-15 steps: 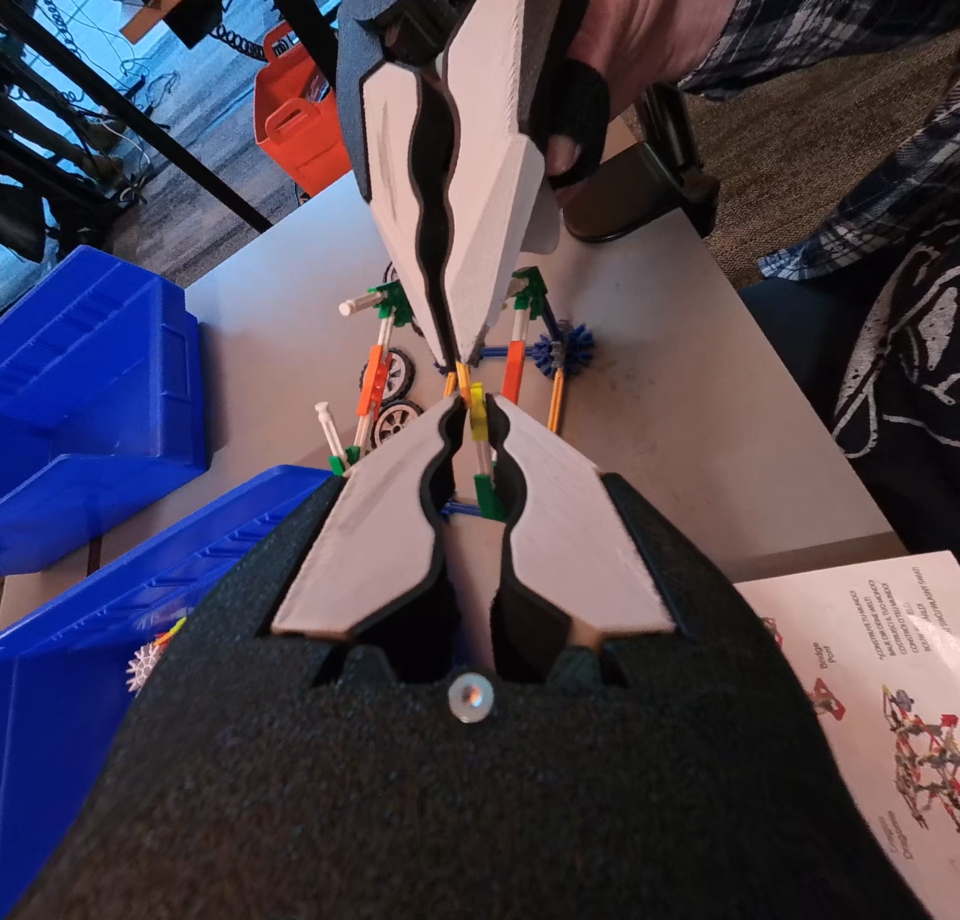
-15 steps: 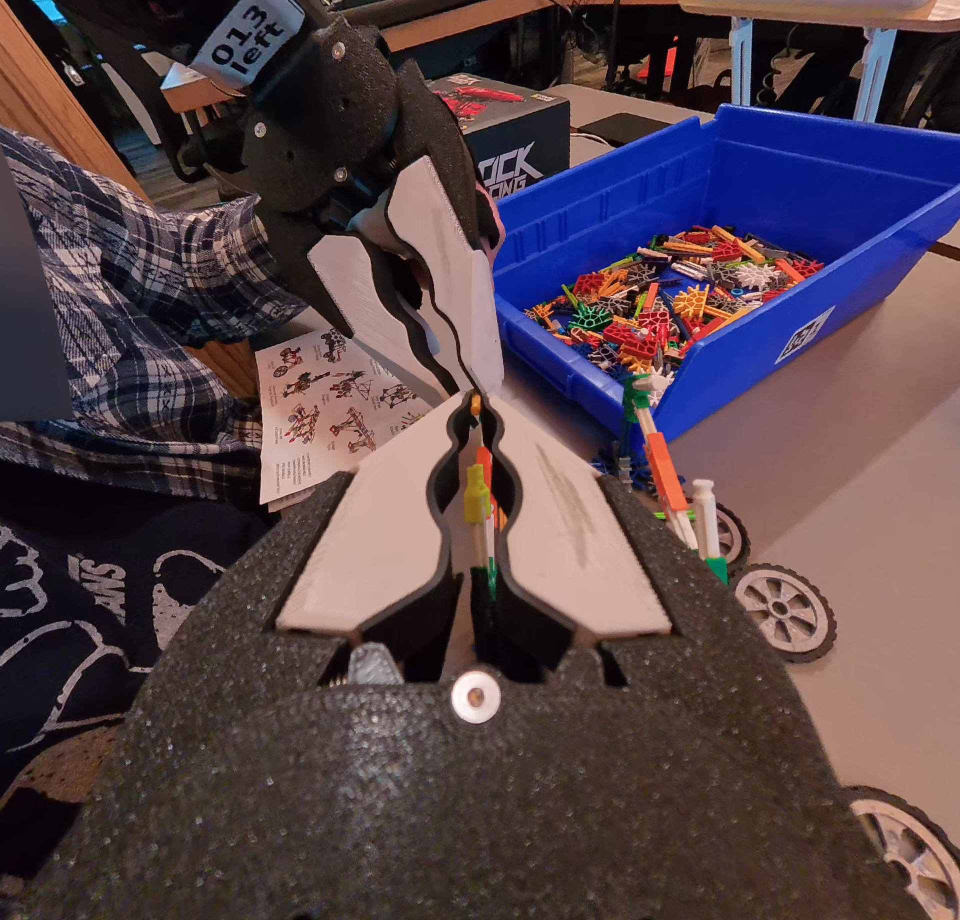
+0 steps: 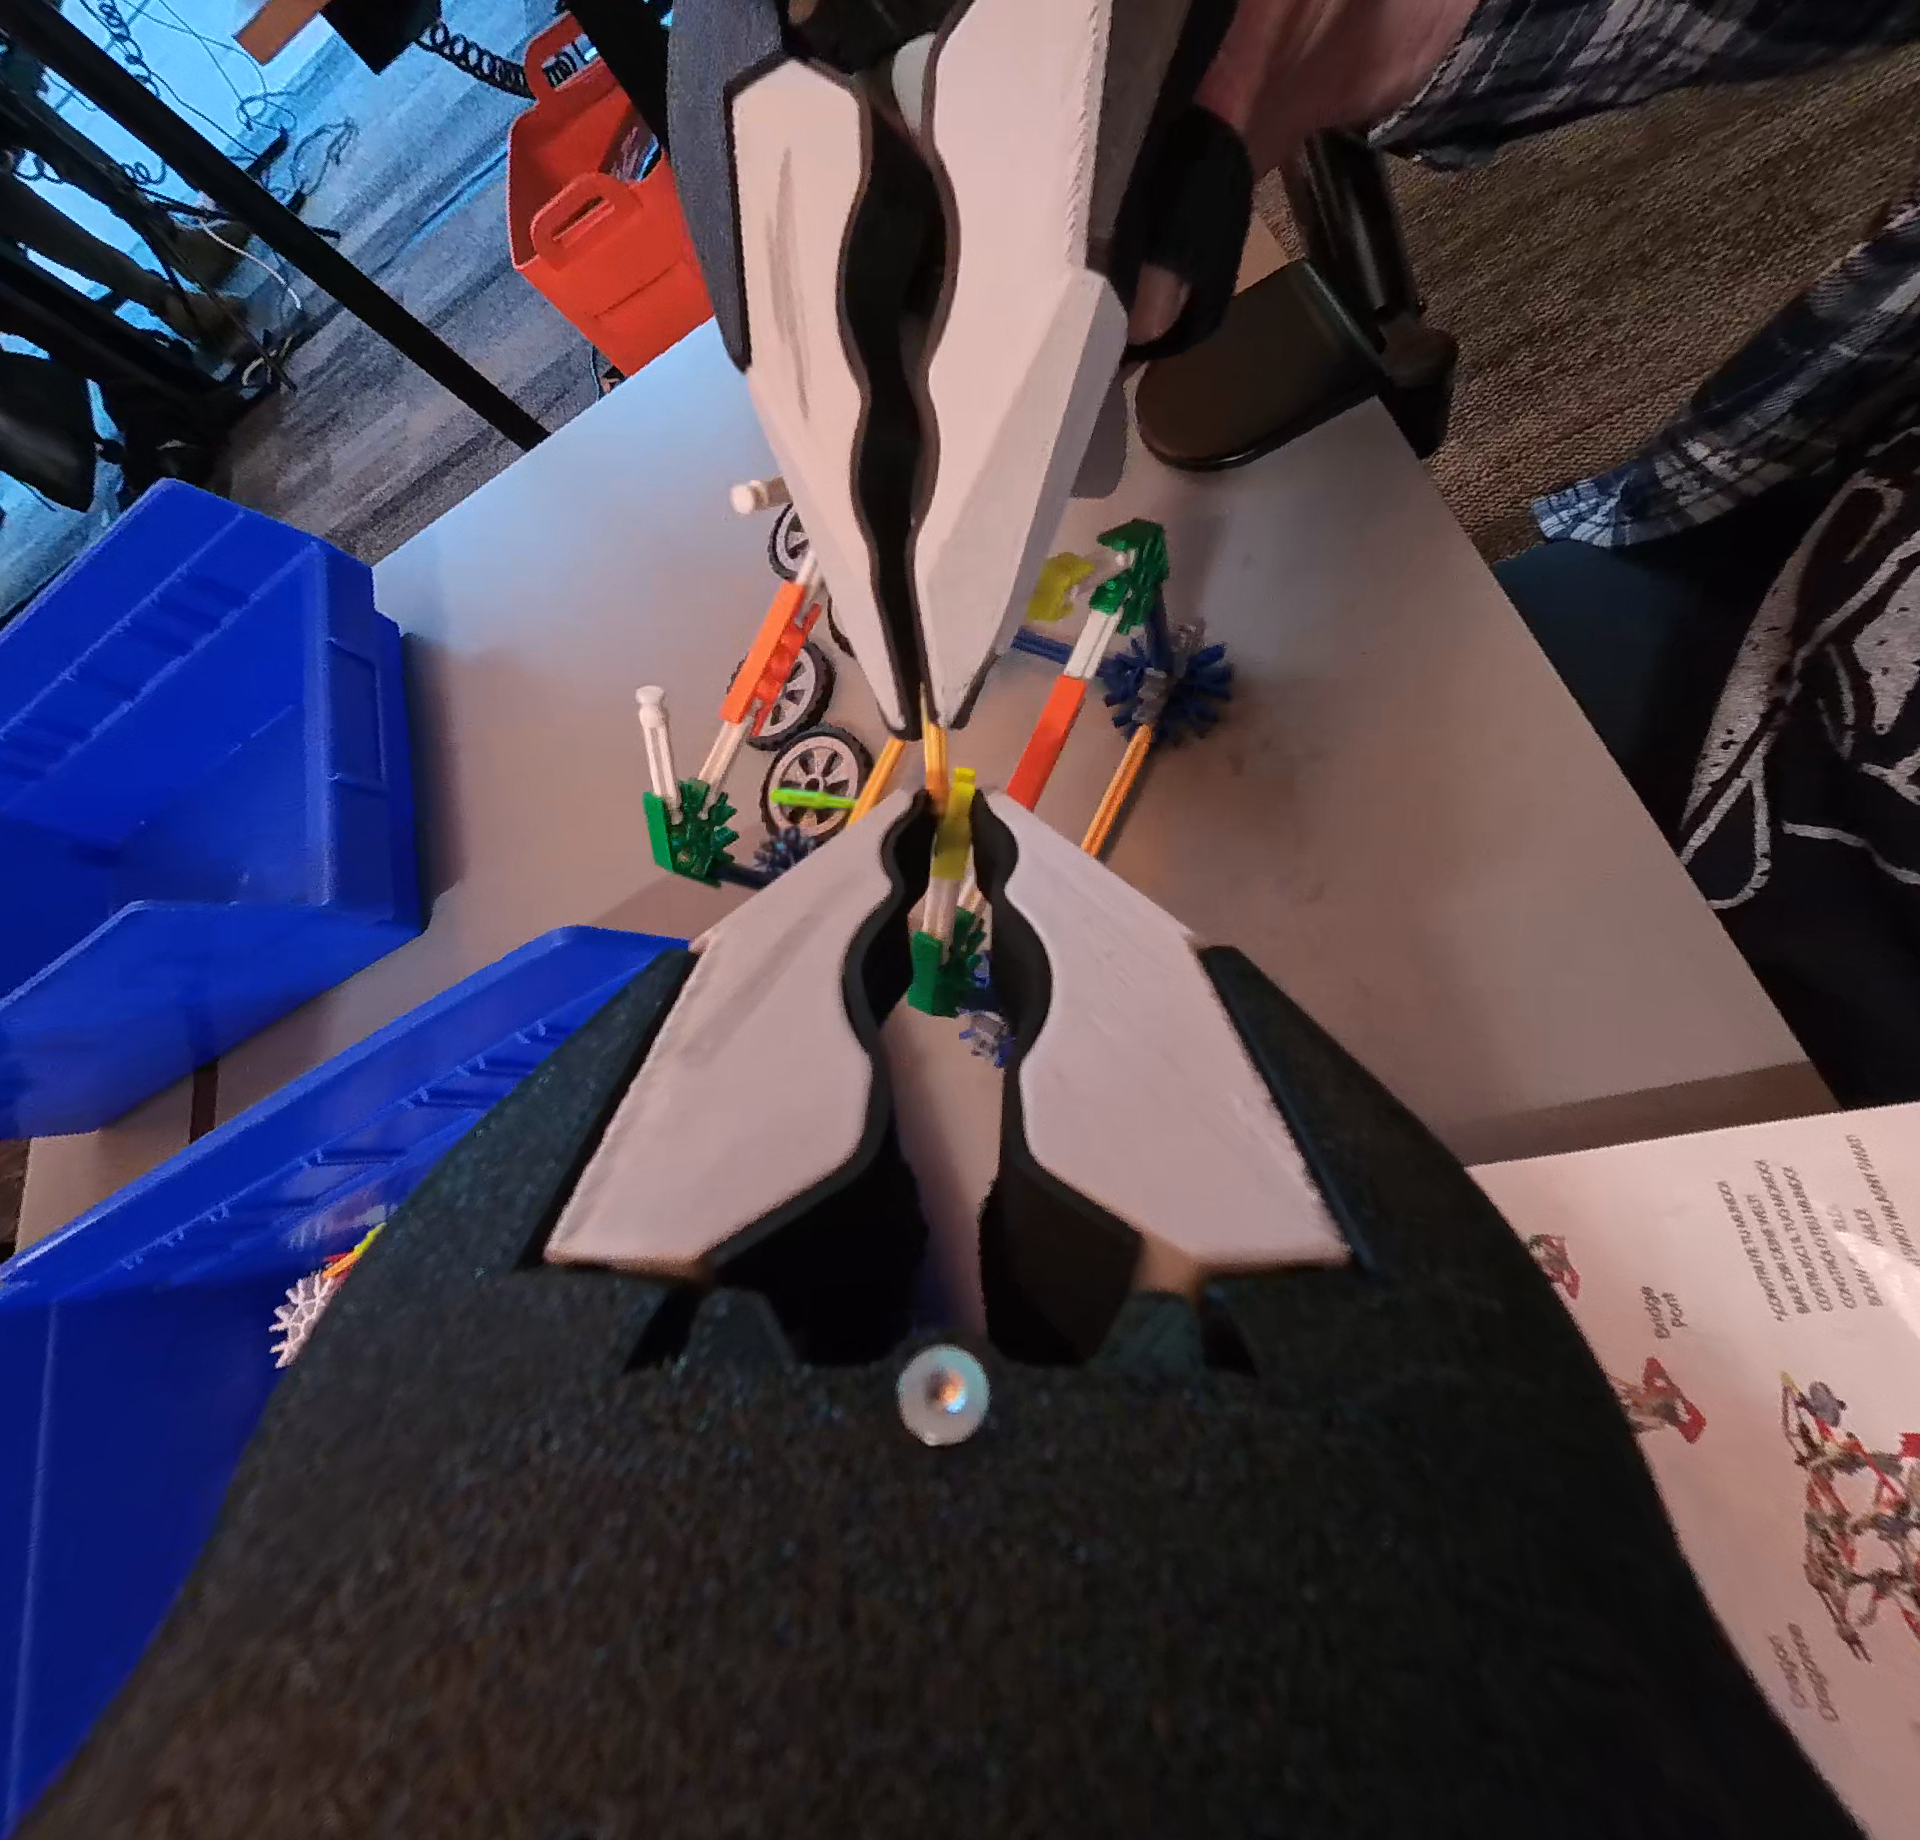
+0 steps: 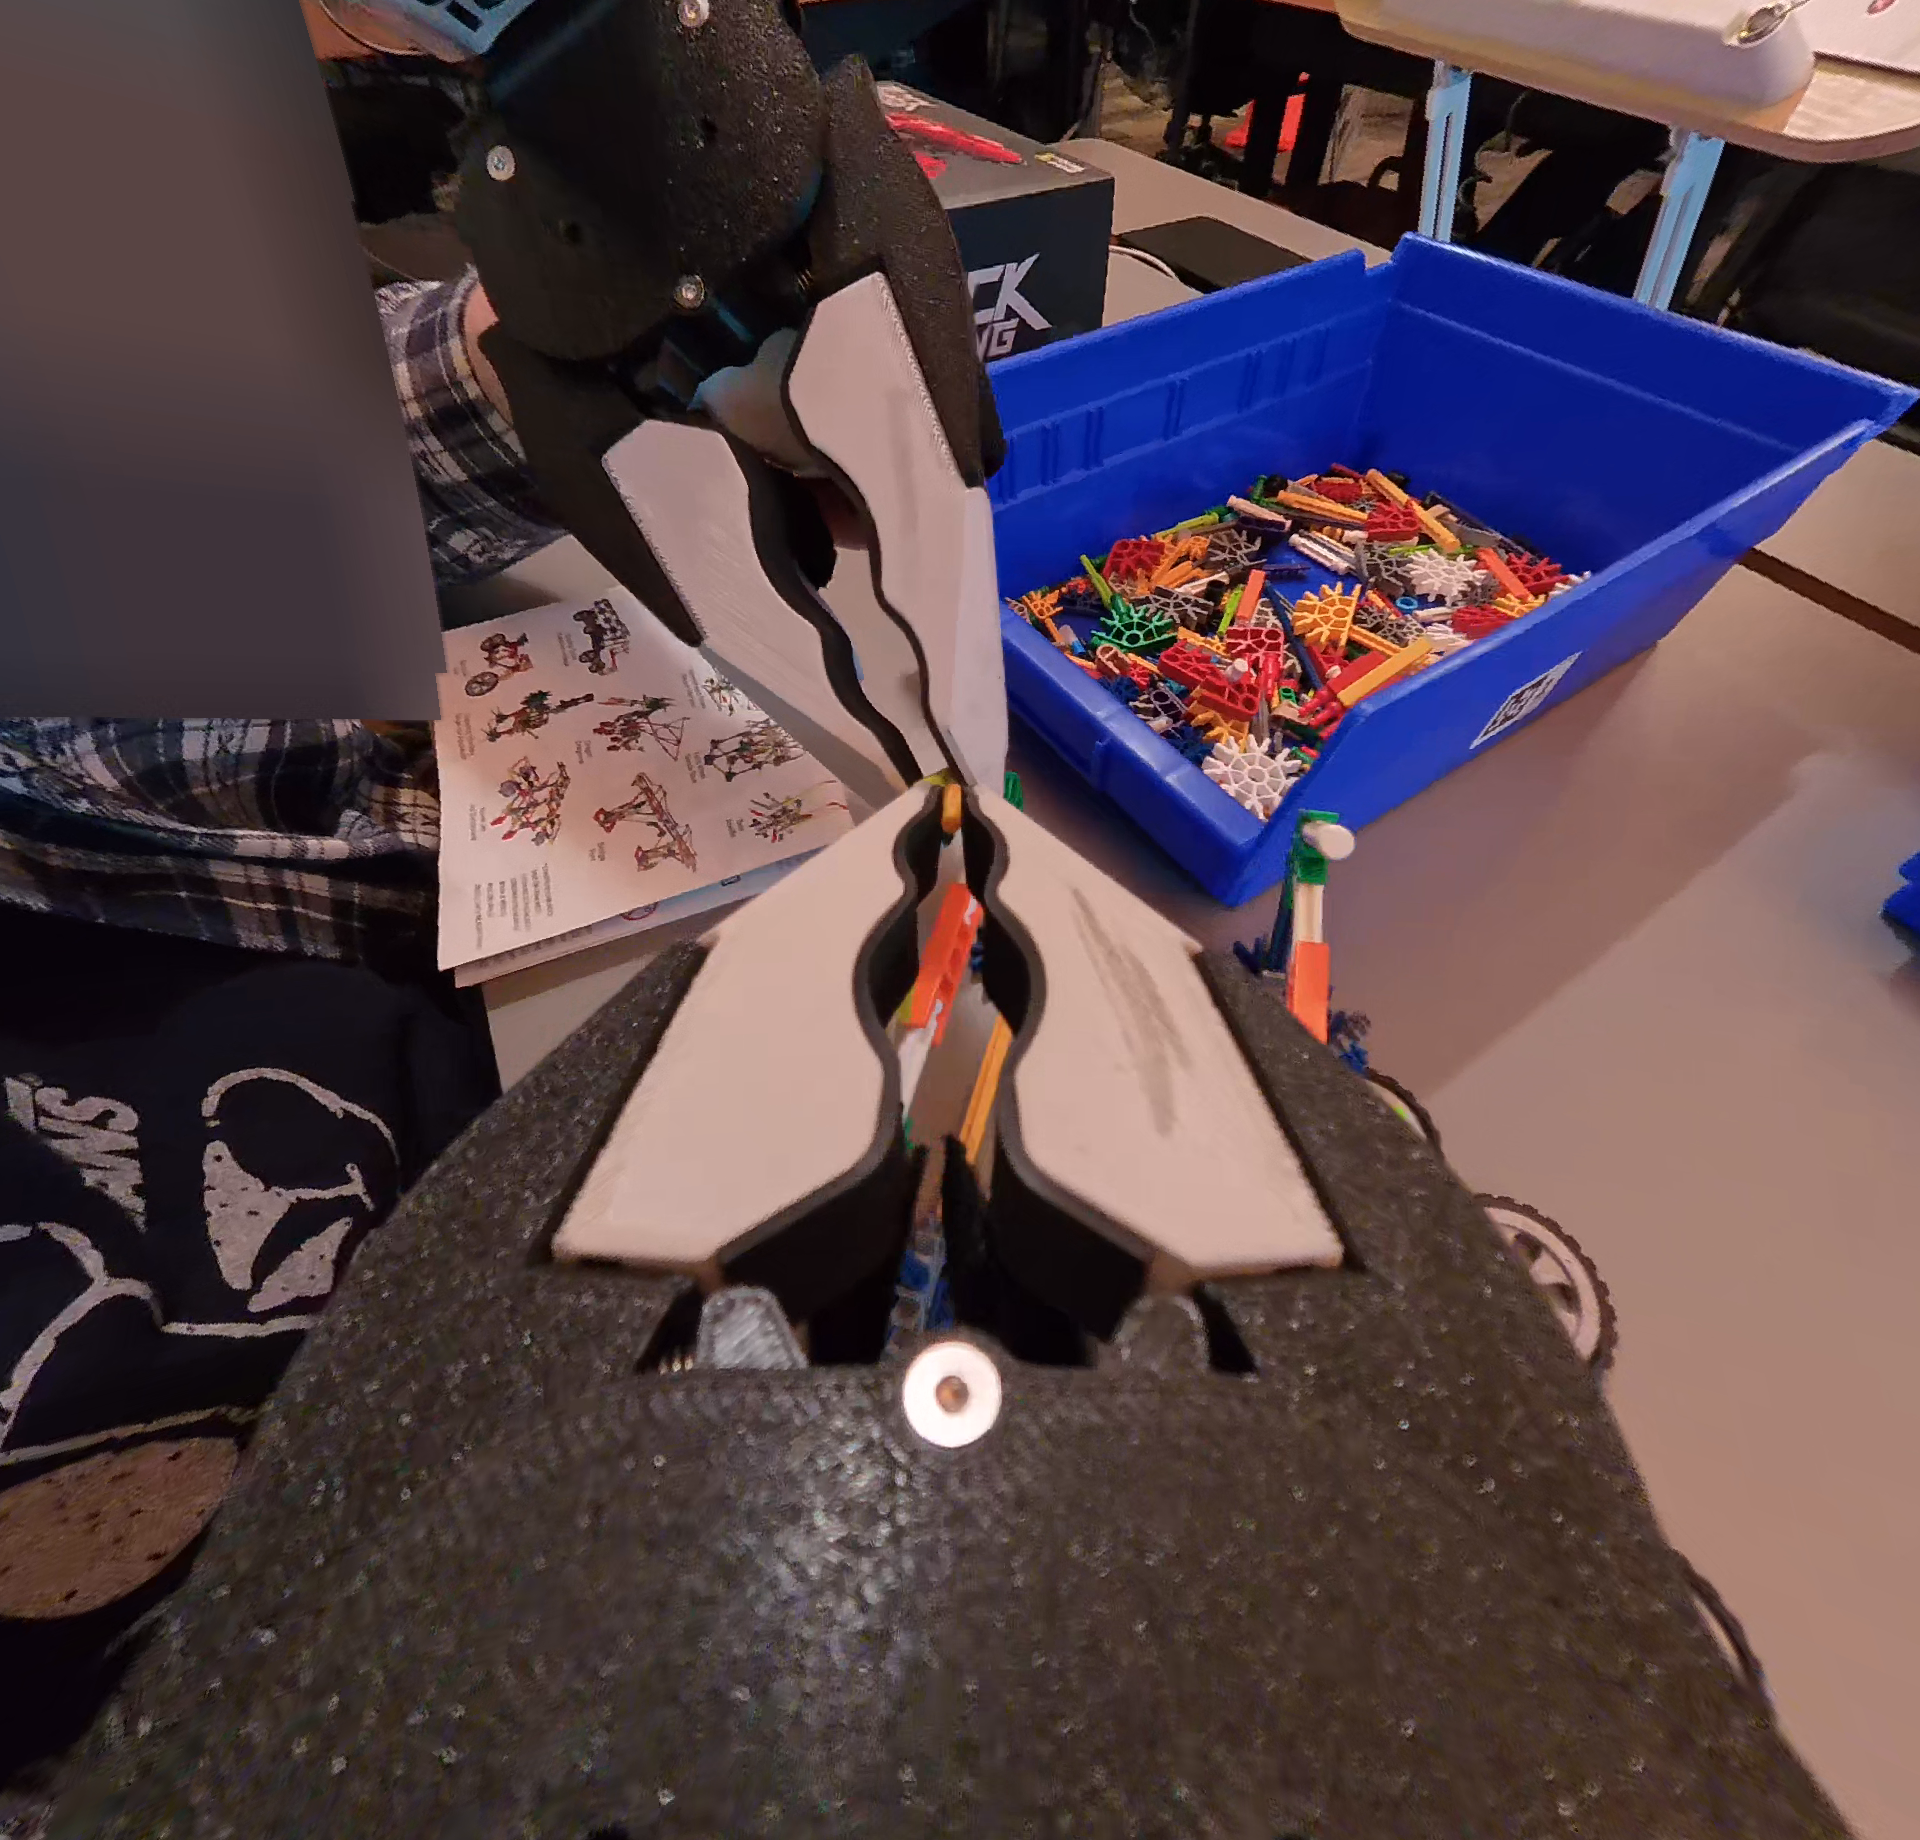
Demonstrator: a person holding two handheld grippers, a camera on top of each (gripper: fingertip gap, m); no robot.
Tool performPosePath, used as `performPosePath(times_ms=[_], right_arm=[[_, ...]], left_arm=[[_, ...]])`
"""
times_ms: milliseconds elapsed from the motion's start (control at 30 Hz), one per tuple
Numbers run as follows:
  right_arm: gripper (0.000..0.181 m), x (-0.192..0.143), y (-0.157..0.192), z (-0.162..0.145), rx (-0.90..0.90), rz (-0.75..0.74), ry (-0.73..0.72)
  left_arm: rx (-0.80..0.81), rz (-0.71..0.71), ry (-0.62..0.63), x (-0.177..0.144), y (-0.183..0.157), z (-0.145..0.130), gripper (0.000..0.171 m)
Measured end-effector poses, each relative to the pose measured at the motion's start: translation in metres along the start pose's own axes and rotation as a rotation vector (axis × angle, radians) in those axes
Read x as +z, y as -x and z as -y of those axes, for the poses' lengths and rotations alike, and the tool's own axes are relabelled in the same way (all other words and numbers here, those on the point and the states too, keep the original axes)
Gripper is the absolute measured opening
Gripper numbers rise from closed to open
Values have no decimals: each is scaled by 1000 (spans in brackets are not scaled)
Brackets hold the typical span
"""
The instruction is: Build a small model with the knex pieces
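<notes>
I'm looking at a lab or workshop: blue parts bin (image 4: 1558,419) of construction pieces on my desk (image 4: 1662,1063), more desks (image 4: 1558,117) behind, cables (image 3: 125,14) trailing.

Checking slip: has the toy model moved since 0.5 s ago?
Yes. In the left wrist view the toy model has its green connector shifted away from the camera, judged against the rear blue bin, which stays put.

Soft indoor light, fairly dim and warm — the table (image 3: 1351,855) glows pale beige with only faint shadows under the toy parts. Cold blue daylight falls on the floor (image 3: 343,190) at the upper left of the left wrist view. Both wide-angle views bend strongly at the edges — near foreground surfaces look slightly soft, with mild motion blur.
</notes>
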State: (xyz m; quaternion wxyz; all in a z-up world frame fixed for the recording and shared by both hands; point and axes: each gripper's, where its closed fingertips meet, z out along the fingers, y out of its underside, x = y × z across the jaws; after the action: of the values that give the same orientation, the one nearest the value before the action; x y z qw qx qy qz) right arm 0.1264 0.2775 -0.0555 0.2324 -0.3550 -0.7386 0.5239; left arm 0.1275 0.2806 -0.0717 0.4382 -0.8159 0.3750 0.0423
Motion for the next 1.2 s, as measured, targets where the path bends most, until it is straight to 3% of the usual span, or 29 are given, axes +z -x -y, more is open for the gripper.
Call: performPosePath(times_ms=[233,1200], right_arm=[[2,0,-1,0,6,-6,-7],[2,0,4,0,-8,-6,5]], left_arm=[[5,46,3,-2,6,0,14],[18,31,-13,-3,1,3,6]])
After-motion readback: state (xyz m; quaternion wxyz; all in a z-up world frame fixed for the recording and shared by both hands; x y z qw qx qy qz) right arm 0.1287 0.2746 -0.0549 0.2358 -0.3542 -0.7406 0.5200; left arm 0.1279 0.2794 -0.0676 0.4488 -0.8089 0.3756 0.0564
